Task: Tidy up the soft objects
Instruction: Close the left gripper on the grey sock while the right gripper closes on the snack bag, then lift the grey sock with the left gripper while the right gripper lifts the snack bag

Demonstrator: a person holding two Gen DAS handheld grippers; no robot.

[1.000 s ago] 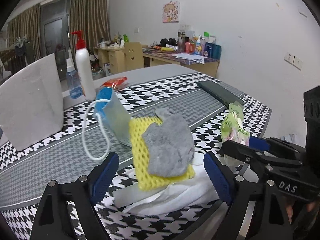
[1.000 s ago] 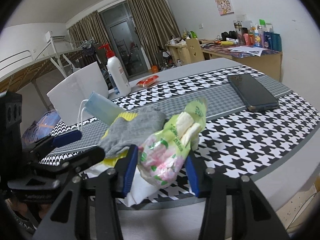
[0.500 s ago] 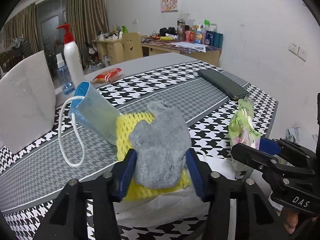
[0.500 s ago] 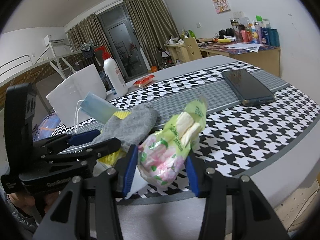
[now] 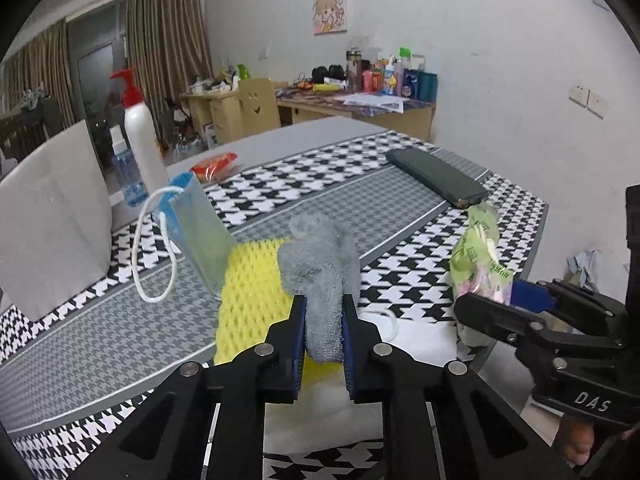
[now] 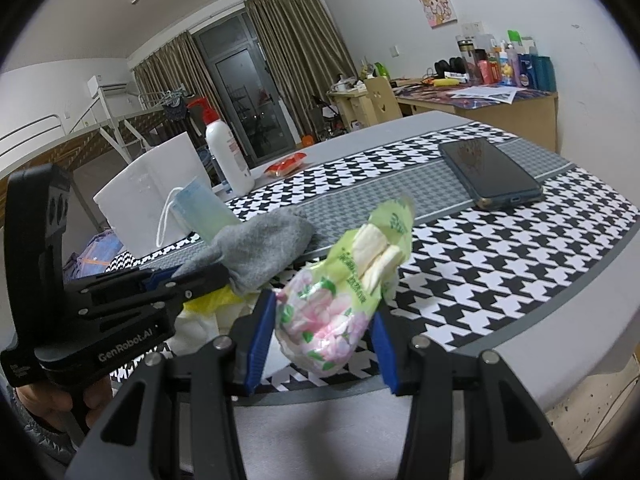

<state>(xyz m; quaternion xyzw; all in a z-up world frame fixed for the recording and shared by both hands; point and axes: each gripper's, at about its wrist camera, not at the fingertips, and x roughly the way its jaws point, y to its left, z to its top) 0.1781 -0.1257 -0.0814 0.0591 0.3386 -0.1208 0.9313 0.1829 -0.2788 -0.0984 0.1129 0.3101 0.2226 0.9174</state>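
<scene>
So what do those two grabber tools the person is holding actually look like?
Both the left gripper and right gripper are black angular plastic frames with silver rivets and blue pads on the fingers. White lettering marks their sides. No cables show.

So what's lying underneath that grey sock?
The grey sock rests on a yellow mesh sponge, which lies on white tissue. Whatever sits directly beneath the sock's middle is covered, so I can't tell more.
</scene>
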